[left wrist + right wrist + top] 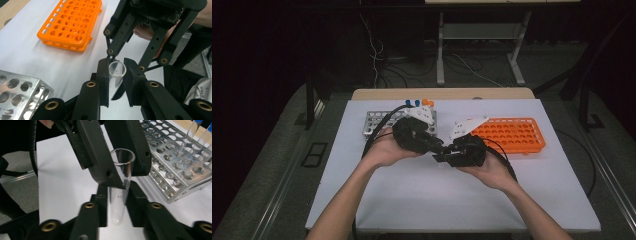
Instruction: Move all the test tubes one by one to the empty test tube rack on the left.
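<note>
Holding both grippers nose to nose over the middle of the white table, I've got one clear glass tube caught between them. My right gripper has its jaws pinching the lower part of the tube, rounded bottom toward the camera. My left gripper has its jaws on either side of the open rim; they look pressed against the glass, though I can't be totally sure from here. An orange rack sits just right of the hands toward the far edge, with a metal rack to the left holding a few capped tubes. Room's pretty dark, with grey floor, loose cables and another table's white legs in the back.
</note>
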Action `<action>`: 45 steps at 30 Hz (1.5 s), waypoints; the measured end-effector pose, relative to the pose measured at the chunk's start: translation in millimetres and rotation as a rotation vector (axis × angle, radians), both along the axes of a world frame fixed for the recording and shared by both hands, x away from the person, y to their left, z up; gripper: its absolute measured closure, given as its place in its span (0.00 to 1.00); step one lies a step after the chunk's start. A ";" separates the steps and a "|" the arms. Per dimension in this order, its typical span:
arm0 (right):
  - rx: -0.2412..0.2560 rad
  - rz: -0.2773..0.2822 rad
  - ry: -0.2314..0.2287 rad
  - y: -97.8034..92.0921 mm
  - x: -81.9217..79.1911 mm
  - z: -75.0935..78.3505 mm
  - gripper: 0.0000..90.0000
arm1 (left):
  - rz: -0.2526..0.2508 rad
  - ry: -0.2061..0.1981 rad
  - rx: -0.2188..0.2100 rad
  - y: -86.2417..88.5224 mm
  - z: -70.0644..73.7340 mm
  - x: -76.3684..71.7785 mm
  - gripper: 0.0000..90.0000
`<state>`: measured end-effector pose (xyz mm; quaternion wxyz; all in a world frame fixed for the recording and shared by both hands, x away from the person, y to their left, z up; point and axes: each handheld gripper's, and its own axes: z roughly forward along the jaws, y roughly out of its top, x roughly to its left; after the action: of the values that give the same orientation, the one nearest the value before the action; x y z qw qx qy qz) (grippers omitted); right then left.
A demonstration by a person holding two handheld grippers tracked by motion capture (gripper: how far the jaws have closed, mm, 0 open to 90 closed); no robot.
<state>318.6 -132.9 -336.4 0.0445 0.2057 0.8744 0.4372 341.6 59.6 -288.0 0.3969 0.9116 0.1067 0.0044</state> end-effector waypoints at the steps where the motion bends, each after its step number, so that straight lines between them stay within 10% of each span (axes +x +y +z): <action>1: 0.002 -0.006 0.001 -0.8 0.0 0.4 0.73 | 0.004 0.000 0.004 1.3 0.9 0.7 0.83; 20: 0.041 -0.147 0.070 -49.2 4.2 -5.0 0.00 | 0.202 -0.019 0.011 54.1 22.5 30.4 0.83; 45: 0.125 -0.301 0.118 -125.6 -14.1 -23.3 0.00 | 0.429 -0.036 0.024 98.1 22.8 103.5 0.83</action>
<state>304.5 -258.5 -359.7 0.0454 0.3621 0.8058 0.4663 445.1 157.6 -265.3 0.3780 0.8724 0.2910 0.1061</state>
